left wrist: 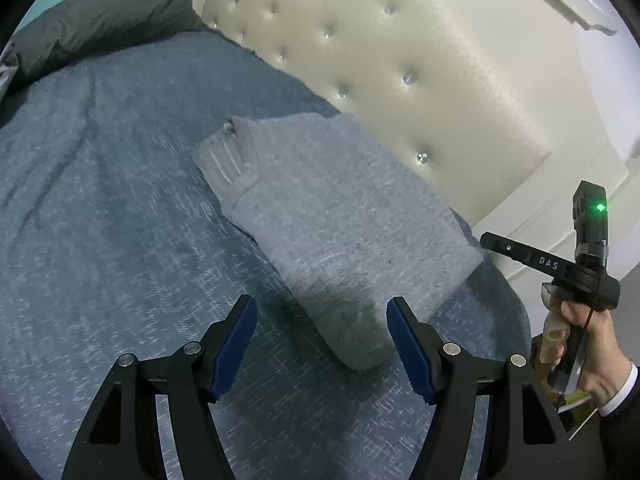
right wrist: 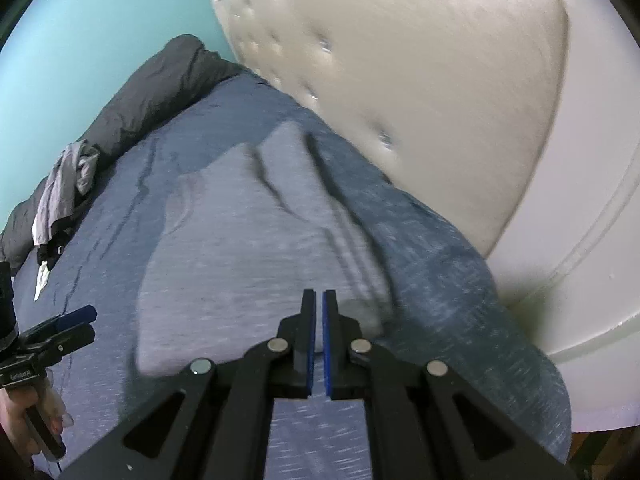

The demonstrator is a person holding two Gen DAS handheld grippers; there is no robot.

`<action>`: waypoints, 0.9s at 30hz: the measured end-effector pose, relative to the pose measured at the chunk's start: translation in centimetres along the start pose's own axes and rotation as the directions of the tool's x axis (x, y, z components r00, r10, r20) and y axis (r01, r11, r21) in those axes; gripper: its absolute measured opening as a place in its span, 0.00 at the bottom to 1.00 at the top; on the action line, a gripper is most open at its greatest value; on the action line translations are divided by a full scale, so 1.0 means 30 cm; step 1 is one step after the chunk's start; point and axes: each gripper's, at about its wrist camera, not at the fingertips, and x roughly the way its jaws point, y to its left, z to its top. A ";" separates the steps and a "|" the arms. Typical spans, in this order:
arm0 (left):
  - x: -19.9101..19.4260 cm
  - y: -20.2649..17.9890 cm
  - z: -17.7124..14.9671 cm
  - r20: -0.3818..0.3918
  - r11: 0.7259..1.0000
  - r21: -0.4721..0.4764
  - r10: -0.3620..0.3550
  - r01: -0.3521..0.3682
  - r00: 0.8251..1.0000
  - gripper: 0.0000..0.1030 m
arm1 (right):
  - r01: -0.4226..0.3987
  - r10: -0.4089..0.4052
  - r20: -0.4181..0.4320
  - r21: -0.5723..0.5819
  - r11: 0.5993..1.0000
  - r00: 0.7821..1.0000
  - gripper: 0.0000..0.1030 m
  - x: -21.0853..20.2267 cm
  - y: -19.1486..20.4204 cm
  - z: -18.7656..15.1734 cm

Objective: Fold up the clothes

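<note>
A made bed against a padded headboard, seen from both wrist views.

The lower left of each frame was filled by a blue-grey bedspread (left wrist: 100, 184), creased in places. A cream tufted headboard (left wrist: 380, 60), studded with small shiny buttons, was seen at the upper right. A dark pillow (left wrist: 104, 16) was laid at the upper left, backed by a turquoise wall (right wrist: 100, 20).

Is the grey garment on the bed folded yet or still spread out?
Folded. The grey garment lies on the blue bedspread as a compact, layered bundle, one layer's edge lying across it. Neither tongs touch it.
</note>
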 end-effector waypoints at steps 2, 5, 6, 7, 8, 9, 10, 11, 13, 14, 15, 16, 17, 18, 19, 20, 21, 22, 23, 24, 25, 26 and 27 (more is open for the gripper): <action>-0.044 0.002 0.001 0.013 1.000 0.001 0.003 -0.003 1.000 0.69 | -0.003 0.003 0.010 -0.011 1.000 1.000 0.01 -0.019 0.047 0.002; -0.100 0.009 0.001 0.029 1.000 -0.002 0.008 -0.008 1.000 0.69 | 0.005 -0.005 0.019 -0.020 1.000 1.000 0.01 -0.045 0.107 0.009; -0.119 0.014 -0.001 0.033 1.000 -0.008 0.008 -0.007 0.999 0.69 | 0.008 -0.007 0.021 -0.019 1.000 1.000 0.01 -0.055 0.125 0.008; -0.137 0.019 -0.003 0.036 1.000 -0.014 0.006 -0.005 0.999 0.69 | 0.010 -0.009 0.022 -0.017 1.000 1.000 0.01 -0.067 0.143 0.003; -0.152 0.022 -0.006 0.039 1.000 -0.016 0.008 -0.007 0.999 0.69 | 0.010 -0.009 0.025 -0.014 1.000 1.000 0.01 -0.079 0.161 -0.001; -0.167 0.023 -0.009 0.042 1.000 -0.014 0.010 -0.009 0.999 0.69 | 0.007 -0.007 0.028 -0.011 1.000 1.000 0.01 -0.092 0.177 -0.005; -0.183 0.024 -0.012 0.045 1.000 -0.012 0.012 -0.011 0.999 0.69 | 0.004 -0.004 0.032 -0.007 1.000 0.999 0.01 -0.107 0.196 -0.009; -0.201 0.023 -0.017 0.049 1.000 -0.011 0.013 -0.012 0.999 0.69 | 0.003 -0.003 0.037 -0.007 1.000 0.999 0.01 -0.122 0.214 -0.015; -0.239 0.019 -0.025 0.058 1.000 -0.009 0.014 -0.014 0.998 0.69 | 0.000 0.001 0.044 -0.011 1.000 0.999 0.01 -0.154 0.249 -0.032; -0.263 0.016 -0.030 0.063 1.000 -0.009 0.015 -0.014 0.998 0.69 | -0.002 0.002 0.046 -0.015 1.000 0.999 0.01 -0.169 0.273 -0.042; -0.284 0.015 -0.034 0.069 1.000 -0.010 0.015 -0.015 0.998 0.69 | -0.002 0.003 0.048 -0.016 1.000 0.999 0.01 -0.187 0.292 -0.052; -0.304 0.013 -0.038 0.074 1.000 -0.011 0.016 -0.016 0.997 0.69 | -0.003 0.003 0.051 -0.015 1.000 0.999 0.01 -0.208 0.306 -0.063; -0.326 0.011 -0.042 0.079 1.000 -0.013 0.017 -0.016 0.997 0.69 | -0.004 0.005 0.055 -0.013 1.000 0.998 0.01 -0.226 0.319 -0.071; -0.352 0.008 -0.047 0.084 1.000 -0.015 0.017 -0.016 0.996 0.69 | -0.007 0.008 0.061 -0.013 1.000 0.998 0.01 -0.243 0.332 -0.077; -0.375 0.004 -0.053 0.088 1.000 -0.015 0.018 -0.017 0.996 0.69 | -0.009 0.010 0.066 -0.013 1.000 0.998 0.01 -0.259 0.344 -0.082; -0.398 -0.001 -0.059 0.091 1.000 -0.012 0.020 -0.019 0.996 0.69 | -0.007 0.008 0.072 -0.016 1.000 0.997 0.01 -0.277 0.357 -0.090; -0.417 -0.006 -0.065 0.094 1.000 -0.009 0.020 -0.019 0.995 0.69 | 0.000 0.002 0.080 -0.026 1.000 0.997 0.01 -0.296 0.372 -0.098; -0.439 -0.012 -0.072 0.098 1.000 -0.004 0.022 -0.022 0.995 0.69 | 0.007 -0.004 0.088 -0.039 0.999 0.996 0.01 -0.317 0.389 -0.107; -0.461 -0.018 -0.078 0.102 1.000 -0.001 0.025 -0.025 0.995 0.69 | 0.009 -0.004 0.094 -0.046 0.999 0.996 0.01 -0.332 0.400 -0.113; -0.478 -0.022 -0.083 0.105 1.000 0.001 0.026 -0.027 0.994 0.69 | 0.004 0.000 0.098 -0.045 0.999 0.995 0.01 -0.347 0.408 -0.119; -0.495 -0.025 -0.088 0.108 1.000 0.002 0.027 -0.028 0.994 0.69 | 0.000 0.004 0.103 -0.043 0.999 0.995 0.01 -0.366 0.417 -0.128; -0.512 -0.030 -0.093 0.112 1.000 0.003 0.028 -0.029 0.993 0.69 | -0.002 0.006 0.107 -0.043 0.999 0.994 0.01 -0.381 0.425 -0.135; -0.530 -0.036 -0.098 0.116 1.000 0.005 0.029 -0.030 0.993 0.69 | -0.003 0.008 0.112 -0.044 0.999 0.994 0.01 -0.396 0.432 -0.141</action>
